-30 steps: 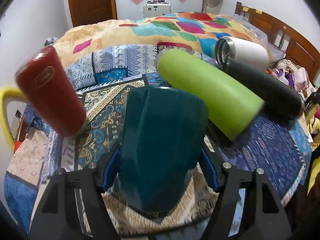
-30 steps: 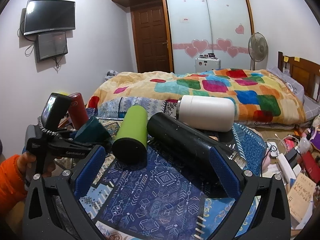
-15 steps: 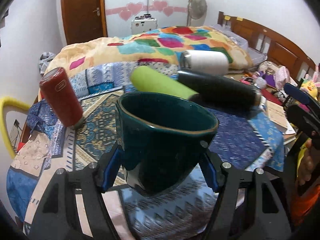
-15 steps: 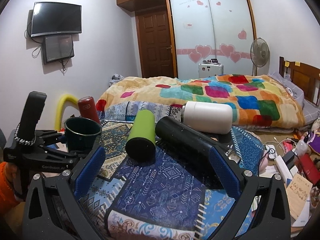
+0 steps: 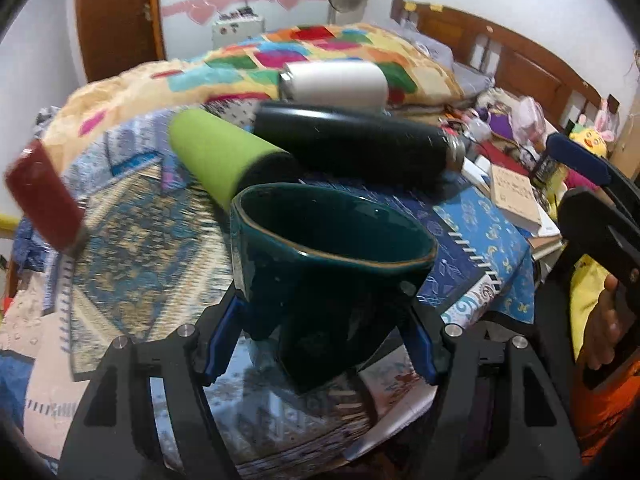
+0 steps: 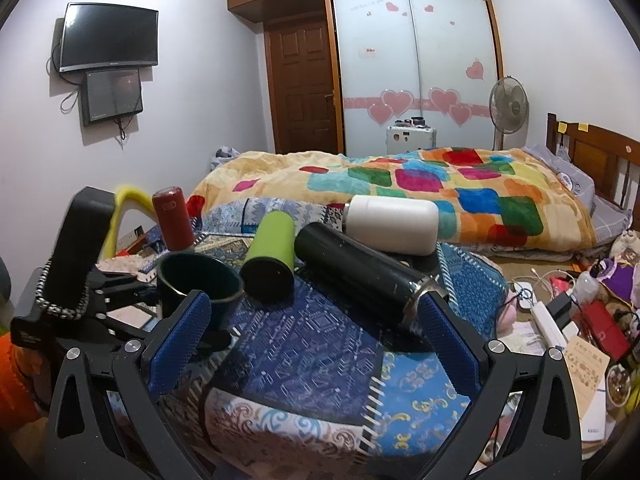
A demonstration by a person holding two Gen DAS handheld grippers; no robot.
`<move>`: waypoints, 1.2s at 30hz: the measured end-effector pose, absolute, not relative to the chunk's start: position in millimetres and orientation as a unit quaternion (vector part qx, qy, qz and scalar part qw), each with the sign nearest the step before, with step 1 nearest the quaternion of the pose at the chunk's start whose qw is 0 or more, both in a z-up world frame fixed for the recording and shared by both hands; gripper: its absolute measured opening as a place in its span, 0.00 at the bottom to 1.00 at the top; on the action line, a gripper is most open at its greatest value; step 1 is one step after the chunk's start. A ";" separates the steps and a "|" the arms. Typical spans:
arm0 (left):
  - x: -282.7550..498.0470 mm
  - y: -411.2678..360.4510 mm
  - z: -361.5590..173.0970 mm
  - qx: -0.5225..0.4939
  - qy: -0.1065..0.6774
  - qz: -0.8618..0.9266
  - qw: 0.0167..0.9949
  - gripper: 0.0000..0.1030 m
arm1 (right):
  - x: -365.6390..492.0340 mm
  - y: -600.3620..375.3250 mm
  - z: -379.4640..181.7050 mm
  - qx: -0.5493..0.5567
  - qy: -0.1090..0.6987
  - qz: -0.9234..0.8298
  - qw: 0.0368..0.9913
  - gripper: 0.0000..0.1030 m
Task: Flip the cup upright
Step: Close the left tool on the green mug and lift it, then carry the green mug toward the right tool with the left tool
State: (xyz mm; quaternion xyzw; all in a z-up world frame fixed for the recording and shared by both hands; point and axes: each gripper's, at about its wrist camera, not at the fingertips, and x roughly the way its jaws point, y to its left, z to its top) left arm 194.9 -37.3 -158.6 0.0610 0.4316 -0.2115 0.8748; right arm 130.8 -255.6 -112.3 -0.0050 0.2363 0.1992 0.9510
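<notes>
My left gripper (image 5: pixel 320 336) is shut on a dark teal cup (image 5: pixel 320 256), held mouth up and slightly tilted above the patterned cloth on the table. The cup's handle hangs low between the fingers. In the right wrist view the same cup (image 6: pixel 196 286) sits at the left, held by the left gripper (image 6: pixel 132 300). My right gripper (image 6: pixel 312 336) is open and empty, over the blue cloth in front of the bottles.
A green bottle (image 5: pixel 220 156), a black bottle (image 5: pixel 352 144) and a white bottle (image 5: pixel 336 84) lie on their sides behind the cup. A red bottle (image 5: pixel 44 196) stands at the left. Notebooks (image 5: pixel 516 196) lie at the table's right edge. A bed (image 6: pixel 420 184) is behind.
The cup has turned from mouth down to mouth up in my left gripper and dropped a little toward the cloth. The right gripper stayed open and shifted slightly closer.
</notes>
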 end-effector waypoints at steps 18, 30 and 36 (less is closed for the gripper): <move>205.3 -57.9 -179.4 0.067 0.437 -0.219 0.870 0.69 | 146.2 -257.1 -136.8 0.001 0.272 0.200 0.941 1.00; 181.1 -22.5 -147.5 0.041 0.390 -0.197 0.898 0.90 | 137.8 -257.2 -125.8 -0.004 0.261 0.198 0.945 1.00; 180.1 23.1 -140.2 0.024 0.364 -0.133 0.922 0.91 | 154.3 -256.3 -141.0 -0.012 0.285 0.186 0.940 1.00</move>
